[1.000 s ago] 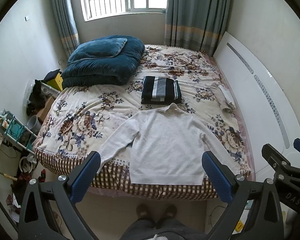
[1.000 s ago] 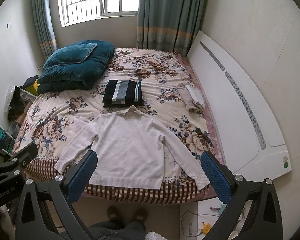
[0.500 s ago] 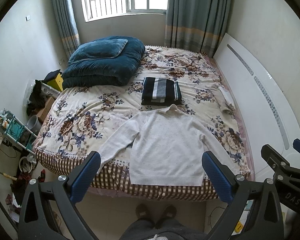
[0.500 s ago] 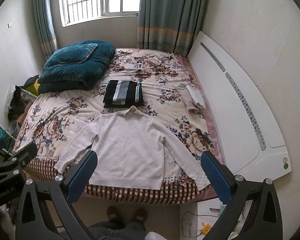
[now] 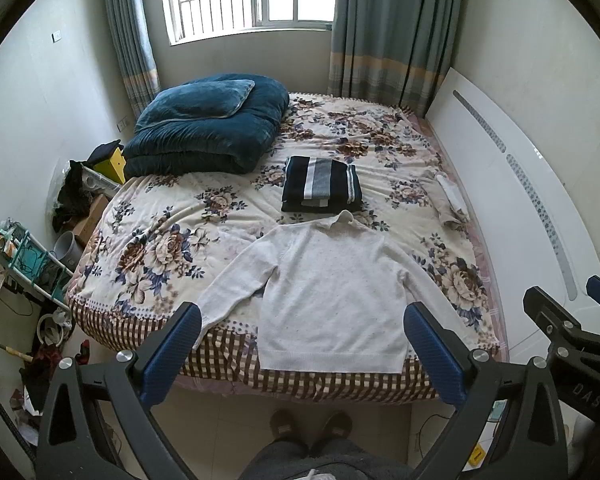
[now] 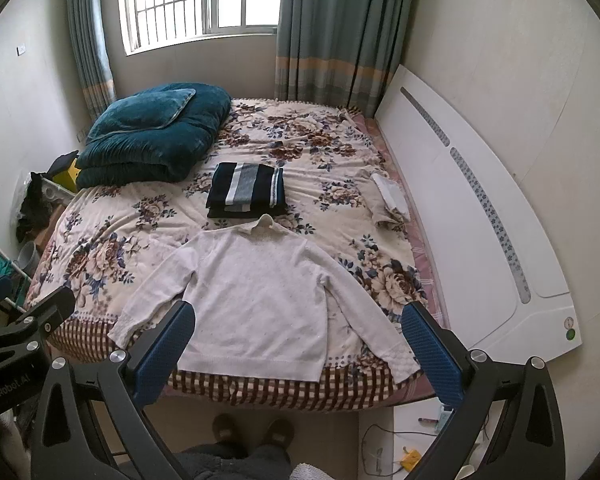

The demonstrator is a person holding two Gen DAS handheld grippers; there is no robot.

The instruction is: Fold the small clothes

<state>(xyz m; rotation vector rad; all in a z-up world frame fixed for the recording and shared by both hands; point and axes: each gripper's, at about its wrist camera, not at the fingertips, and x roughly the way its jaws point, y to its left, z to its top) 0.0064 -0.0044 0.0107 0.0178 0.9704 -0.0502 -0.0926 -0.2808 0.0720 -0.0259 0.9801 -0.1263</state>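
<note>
A white long-sleeved sweater (image 5: pixel 332 292) lies flat and spread out at the near edge of the floral bed (image 5: pixel 172 240), collar pointing away, sleeves angled out to both sides; it also shows in the right wrist view (image 6: pixel 260 300). My left gripper (image 5: pixel 302 350) is open and empty, held above the floor in front of the sweater's hem. My right gripper (image 6: pixel 298 350) is open and empty at the same height, to the right of the left one. A folded dark striped garment (image 5: pixel 320 184) lies just beyond the collar.
A folded blue quilt with a pillow (image 5: pixel 208 136) sits at the bed's far left. A small beige and white cloth pile (image 5: pixel 450 204) lies by the white headboard (image 5: pixel 512 200). Clutter and a rack (image 5: pixel 28 256) stand left of the bed. The person's feet (image 5: pixel 310 424) are below.
Both views have shifted only slightly; the sweater and both grippers stay as they were.
</note>
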